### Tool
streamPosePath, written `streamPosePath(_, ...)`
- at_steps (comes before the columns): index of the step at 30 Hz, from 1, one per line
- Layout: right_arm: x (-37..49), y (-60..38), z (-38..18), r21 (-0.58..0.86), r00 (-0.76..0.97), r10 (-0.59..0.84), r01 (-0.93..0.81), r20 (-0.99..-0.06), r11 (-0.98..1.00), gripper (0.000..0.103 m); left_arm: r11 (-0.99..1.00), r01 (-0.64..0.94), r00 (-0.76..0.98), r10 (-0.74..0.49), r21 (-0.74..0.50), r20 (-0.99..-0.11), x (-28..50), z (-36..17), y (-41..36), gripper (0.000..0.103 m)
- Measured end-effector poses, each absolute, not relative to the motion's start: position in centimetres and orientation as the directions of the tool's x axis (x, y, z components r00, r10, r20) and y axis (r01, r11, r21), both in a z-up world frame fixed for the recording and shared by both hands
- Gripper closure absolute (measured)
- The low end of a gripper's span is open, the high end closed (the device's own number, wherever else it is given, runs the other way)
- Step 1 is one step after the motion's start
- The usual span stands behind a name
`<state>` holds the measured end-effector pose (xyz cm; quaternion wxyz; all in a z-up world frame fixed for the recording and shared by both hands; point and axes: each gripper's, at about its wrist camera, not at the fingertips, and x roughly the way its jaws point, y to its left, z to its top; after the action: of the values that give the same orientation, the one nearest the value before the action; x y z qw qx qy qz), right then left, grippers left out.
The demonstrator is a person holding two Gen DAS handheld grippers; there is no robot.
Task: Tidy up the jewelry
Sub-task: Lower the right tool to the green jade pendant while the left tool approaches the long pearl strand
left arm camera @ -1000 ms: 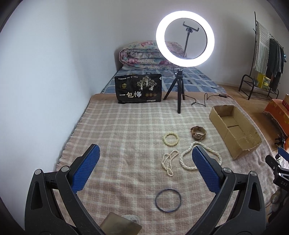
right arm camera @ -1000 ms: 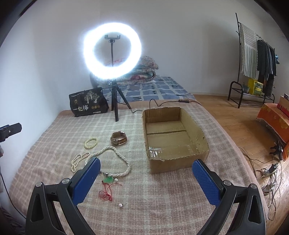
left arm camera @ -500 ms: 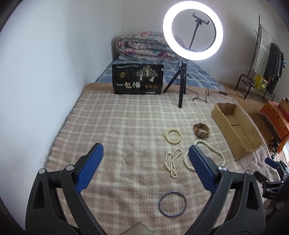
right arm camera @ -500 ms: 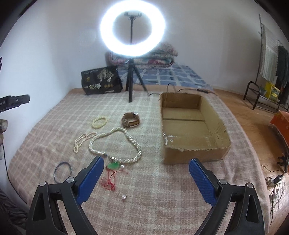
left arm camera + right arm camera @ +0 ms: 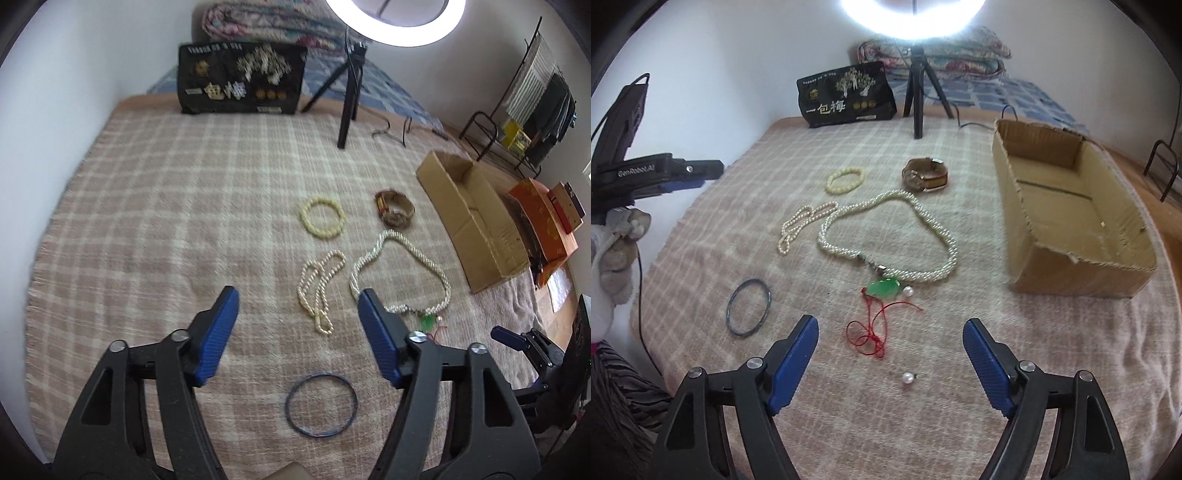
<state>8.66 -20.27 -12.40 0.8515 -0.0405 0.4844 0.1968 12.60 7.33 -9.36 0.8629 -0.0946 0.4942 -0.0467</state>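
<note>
Checked blanket (image 5: pixel 960 406) on bed | jewelry spread singly for picking: pearl necklace (image 5: pixel 923 218), bangle (image 5: pixel 748 313), watch (image 5: pixel 925 174) | cardboard box (image 5: pixel 1071 288) empty, presumably the destination | left gripper (image 5: pixel 297 306), right gripper (image 5: pixel 890 336) both wide, holding nothing

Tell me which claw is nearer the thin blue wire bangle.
Left. The left claw hovers just beyond the thin blue wire bangle; the right claw sits off to the bangle's right.

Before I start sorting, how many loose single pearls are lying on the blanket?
2. One pearl lies right beside the green pendant, at the big necklace's clasp end. The other pearl lies alone, nearer the right tool. Smaller ones could escape notice.
</note>
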Motion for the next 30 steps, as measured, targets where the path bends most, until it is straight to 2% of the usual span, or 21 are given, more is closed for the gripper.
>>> streamPosePath(6,10.0,-20.7,-14.5,0.191,0.375,0.316,-0.334,-0.871,0.923,0.032,0.971,-0.018,0.418,-0.21,-0.24,-0.884,13.9,-12.1,6.3,0.042)
streamPosePath(9,10.8,-21.0,-15.6,0.25,0.33,0.349,-0.307,-0.877,0.918,0.043,0.971,-0.019,0.395,-0.212,-0.239,-0.894,14.4,-12.8,6.0,0.046)
streamPosePath(14,12.0,-20.6,-17.2,0.319,0.277,0.395,-0.281,-0.876,0.905,0.05,0.964,-0.038,0.374,-0.229,-0.262,-0.898,15.3,-13.6,6.2,0.046)
streamPosePath(22,13.4,-19.7,-17.7,0.382,0.257,0.44,-0.245,-0.861,0.891,0.052,0.959,-0.06,0.348,-0.241,-0.278,-0.906,15.9,-14.6,7.0,0.046)
streamPosePath(27,14.2,-18.9,-18.0,0.364,0.265,0.419,-0.232,-0.869,0.902,0.055,0.954,-0.056,0.325,-0.261,-0.294,-0.909,16.0,-15.4,6.9,0.052)
streamPosePath(30,14.5,-18.7,-18.1,0.349,0.276,0.402,-0.222,-0.873,0.91,0.056,0.951,-0.06,0.311,-0.271,-0.303,-0.911,16.2,-15.9,6.9,0.052)
